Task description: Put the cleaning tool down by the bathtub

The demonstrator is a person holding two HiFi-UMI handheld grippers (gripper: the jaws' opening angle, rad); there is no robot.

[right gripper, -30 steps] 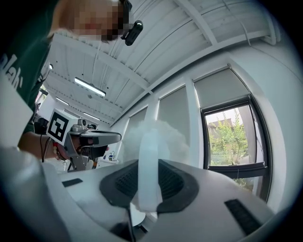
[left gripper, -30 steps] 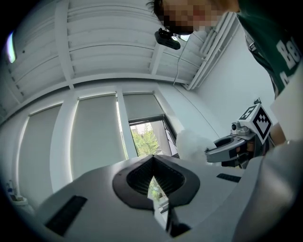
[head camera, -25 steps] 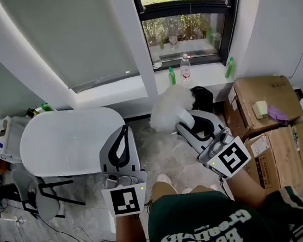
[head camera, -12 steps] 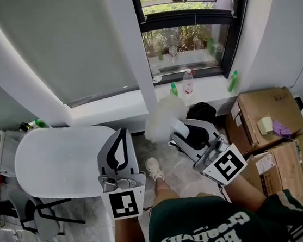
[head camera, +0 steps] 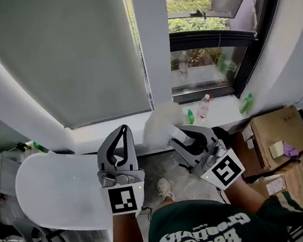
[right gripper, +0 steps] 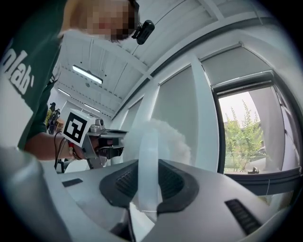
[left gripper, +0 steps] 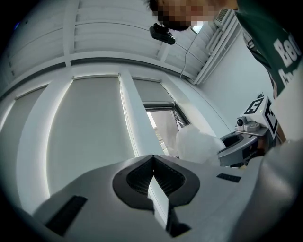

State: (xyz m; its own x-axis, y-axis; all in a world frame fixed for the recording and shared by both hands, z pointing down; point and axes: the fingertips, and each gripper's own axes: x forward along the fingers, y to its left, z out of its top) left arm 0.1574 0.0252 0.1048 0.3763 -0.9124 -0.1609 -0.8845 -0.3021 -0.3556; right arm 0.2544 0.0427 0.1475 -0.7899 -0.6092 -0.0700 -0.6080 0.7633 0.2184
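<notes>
The cleaning tool is a fluffy white duster (head camera: 160,123) on a pale translucent handle (right gripper: 147,165). My right gripper (head camera: 176,136) is shut on that handle, and the fluffy head (right gripper: 161,137) stands just past the jaws, held in the air before the window wall. The white bathtub (head camera: 56,189) lies low at the left of the head view. My left gripper (head camera: 121,132) hovers over the tub's right end with its tips together and nothing in it. In the left gripper view the jaws (left gripper: 152,158) meet, with the duster (left gripper: 196,144) and the right gripper (left gripper: 244,142) to the right.
A white pillar (head camera: 153,46) and a lowered blind (head camera: 61,52) rise ahead. On the window sill stand a clear bottle (head camera: 204,107) and a green bottle (head camera: 246,103). Cardboard boxes (head camera: 276,135) are stacked at the right. The person's shoe (head camera: 163,187) is on the floor between tub and boxes.
Both grippers have travelled forward toward the window wall with the person's step. The duster stays in the right jaws. The bathtub and sill now sit closer.
</notes>
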